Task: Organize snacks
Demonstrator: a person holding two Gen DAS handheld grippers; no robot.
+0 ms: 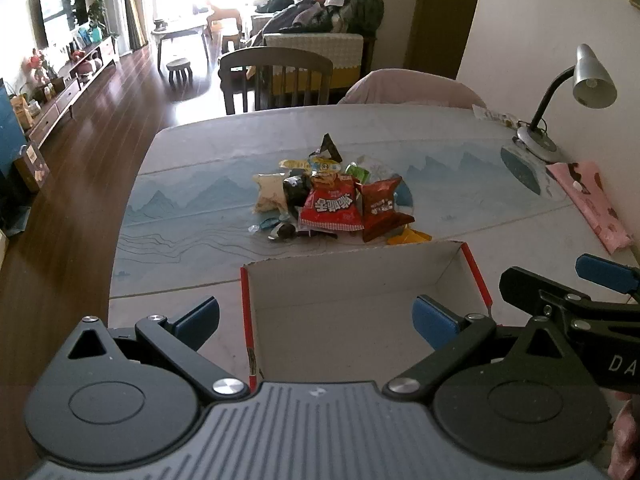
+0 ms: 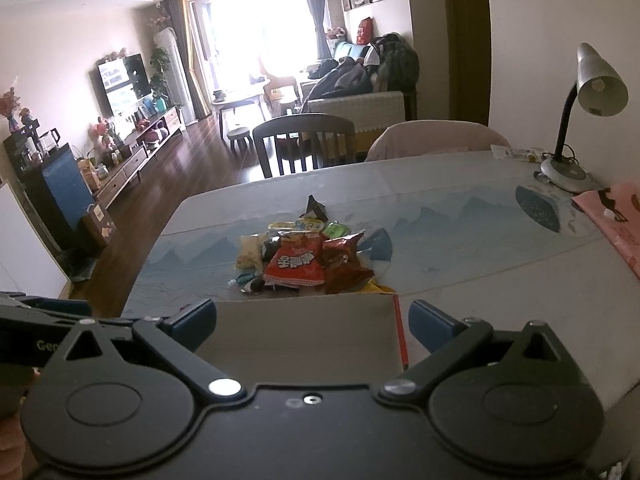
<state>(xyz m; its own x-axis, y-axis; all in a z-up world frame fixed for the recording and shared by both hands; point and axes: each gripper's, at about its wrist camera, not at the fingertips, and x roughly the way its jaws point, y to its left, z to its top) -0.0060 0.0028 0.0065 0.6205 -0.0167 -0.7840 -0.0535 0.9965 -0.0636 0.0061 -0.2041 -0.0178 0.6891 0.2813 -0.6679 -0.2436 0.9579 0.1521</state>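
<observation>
A pile of snack packets (image 1: 328, 196) lies mid-table: a red bag with white letters (image 1: 331, 209), a dark red bag (image 1: 382, 207), a pale bag (image 1: 269, 193) and small candies. It also shows in the right wrist view (image 2: 308, 260). An open white cardboard box with red edges (image 1: 360, 304) sits in front of the pile, nothing in it; it also shows in the right wrist view (image 2: 304, 332). My left gripper (image 1: 316, 320) is open over the box's left side. My right gripper (image 2: 312, 324) is open over its right edge, and shows in the left wrist view (image 1: 560, 284).
A grey desk lamp (image 1: 560, 100) stands at the table's far right with a pink packet (image 1: 592, 204) near it. Two chairs (image 1: 276, 80) stand at the far edge. The table's left edge drops to a wooden floor (image 1: 60, 220).
</observation>
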